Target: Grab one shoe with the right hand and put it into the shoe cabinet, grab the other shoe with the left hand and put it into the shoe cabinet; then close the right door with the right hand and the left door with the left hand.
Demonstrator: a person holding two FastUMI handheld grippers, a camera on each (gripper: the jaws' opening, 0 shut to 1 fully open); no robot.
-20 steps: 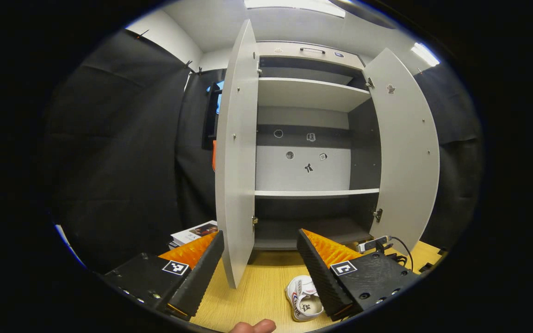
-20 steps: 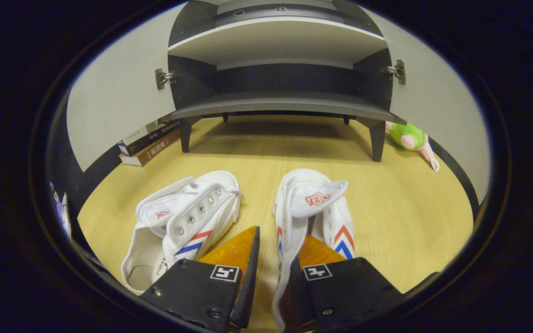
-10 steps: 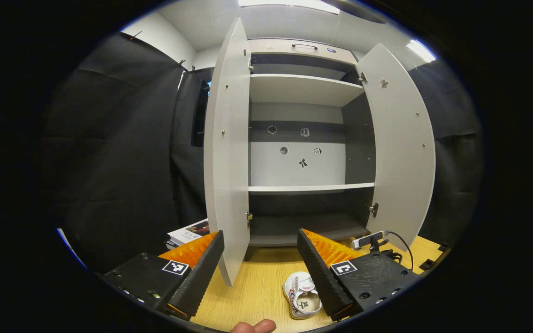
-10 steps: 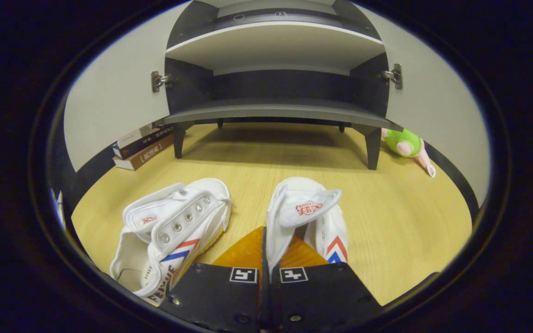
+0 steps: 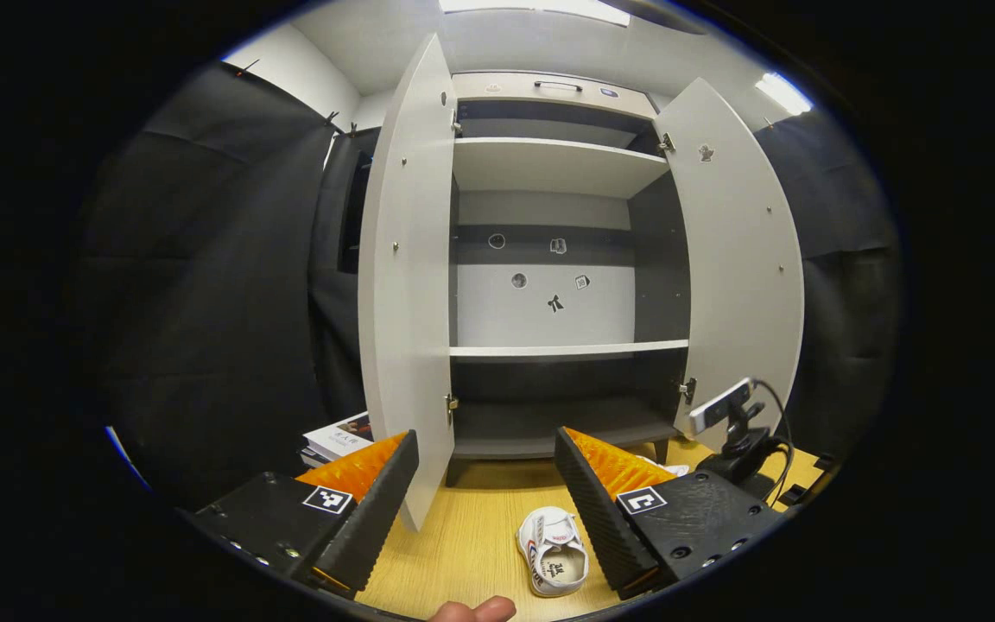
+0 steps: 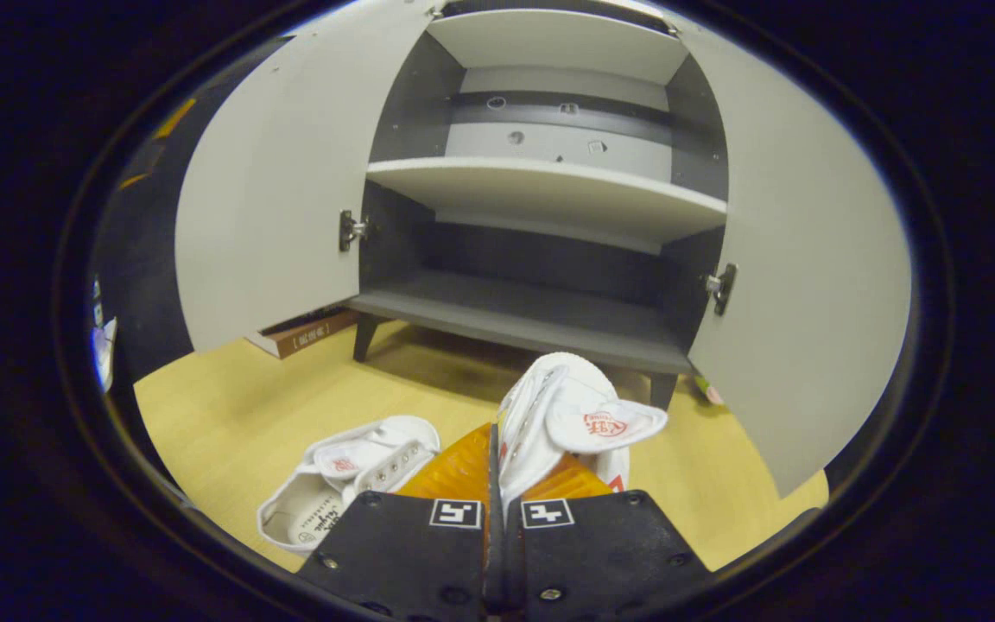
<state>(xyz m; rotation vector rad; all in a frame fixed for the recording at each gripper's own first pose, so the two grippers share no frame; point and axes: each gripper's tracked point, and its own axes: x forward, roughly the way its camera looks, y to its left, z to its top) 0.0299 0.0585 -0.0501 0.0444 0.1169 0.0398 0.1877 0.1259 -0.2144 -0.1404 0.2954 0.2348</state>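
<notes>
Right hand-held gripper [image 6: 497,484] carrying one shoe [image 6: 562,423], clamped by its side wall, toward the open shoe cabinet [image 6: 541,186].

A second ago this shoe stood on the surface [image 6: 230,406] with the jaws apart around its side wall; half a second ago they had closed on it. It is now raised clear of the surface, toe pointing at the bottom shelf [image 6: 515,315]. The other shoe [image 6: 346,488] lies on its side on the surface, to the left. The left hand-held gripper [image 5: 484,479] hangs wide open and empty, facing the cabinet. The left door [image 5: 402,285] and right door [image 5: 744,259] both stand open. Judged stage: first pick done, placement on a shelf next.
</notes>
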